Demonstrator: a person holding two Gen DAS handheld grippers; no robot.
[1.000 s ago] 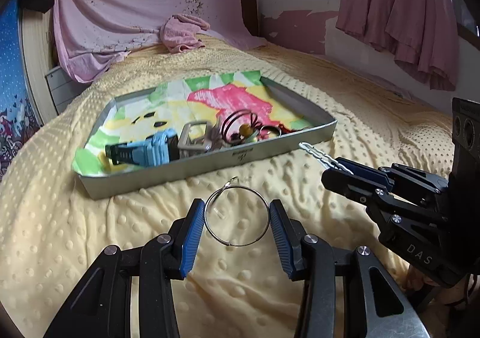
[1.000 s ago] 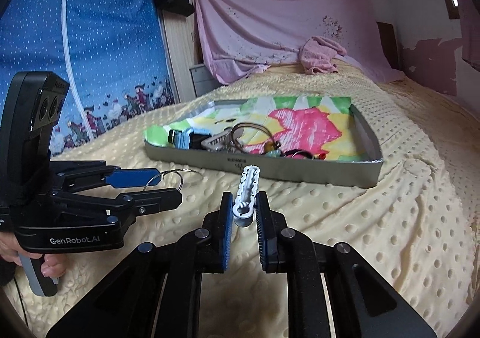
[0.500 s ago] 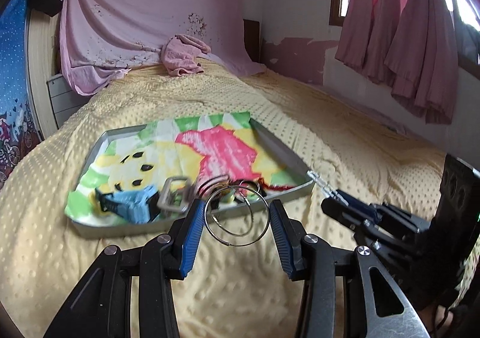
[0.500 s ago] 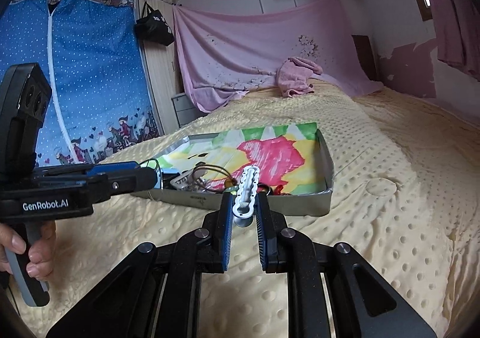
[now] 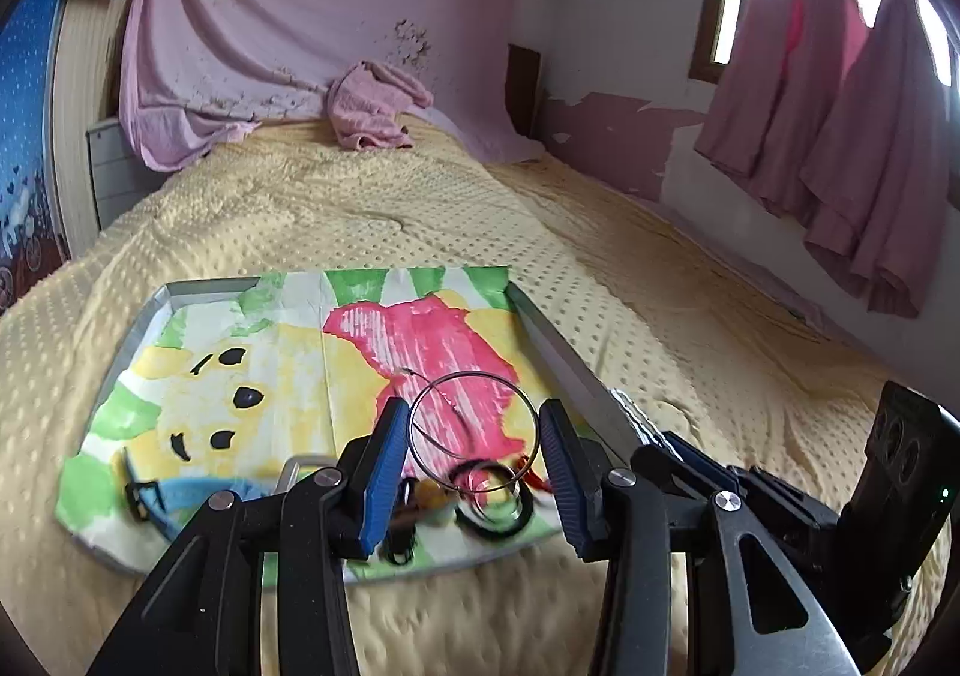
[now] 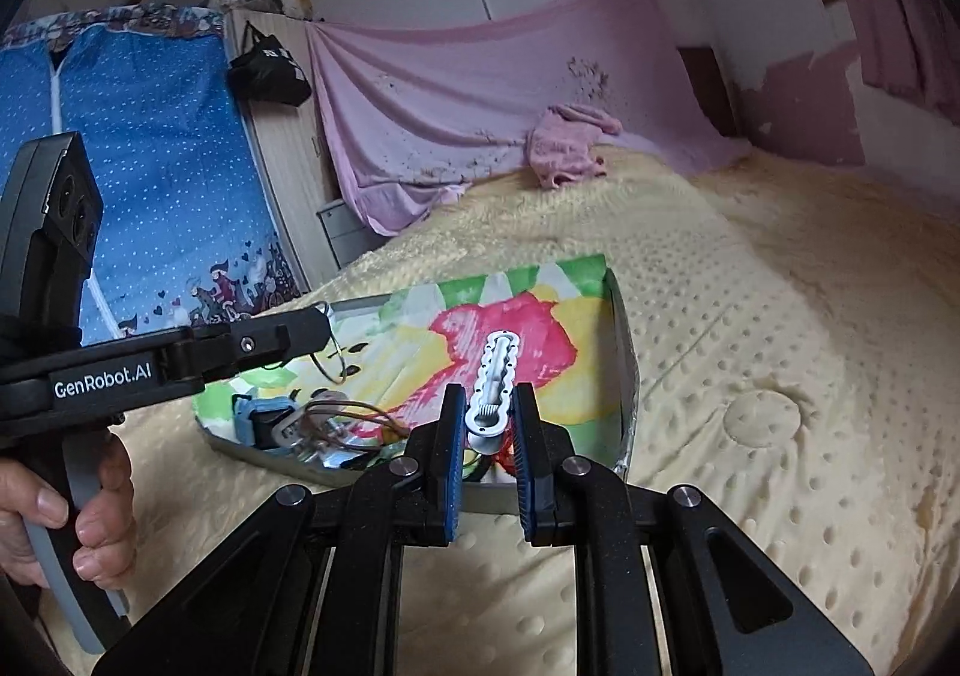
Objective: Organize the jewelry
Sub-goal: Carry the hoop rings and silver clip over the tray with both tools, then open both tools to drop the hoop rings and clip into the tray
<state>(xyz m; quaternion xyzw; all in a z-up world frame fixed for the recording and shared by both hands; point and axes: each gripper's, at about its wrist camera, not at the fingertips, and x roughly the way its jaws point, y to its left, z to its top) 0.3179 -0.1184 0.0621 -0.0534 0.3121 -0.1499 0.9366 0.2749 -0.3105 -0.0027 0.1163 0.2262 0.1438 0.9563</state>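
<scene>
My left gripper is shut on a thin silver hoop, held upright over the near part of the metal tray. The tray is lined with a bright cartoon cloth. In the right wrist view my right gripper is shut on a silver scalloped hair clip, which sticks out forward above the tray's near right corner. Several pieces lie at the tray's near end: a blue strap, a buckle, black rings and brown bangles. The left gripper also shows at the left of that view, a hand on its handle.
The tray rests on a yellow dotted bedspread. A pink towel lies at the head of the bed under a hanging pink sheet. Pink clothes hang by the window on the right. A blue fabric wardrobe stands at the left.
Both grippers have moved forward and slightly up, from in front of the tray to above its near end. Each still holds the same piece.
</scene>
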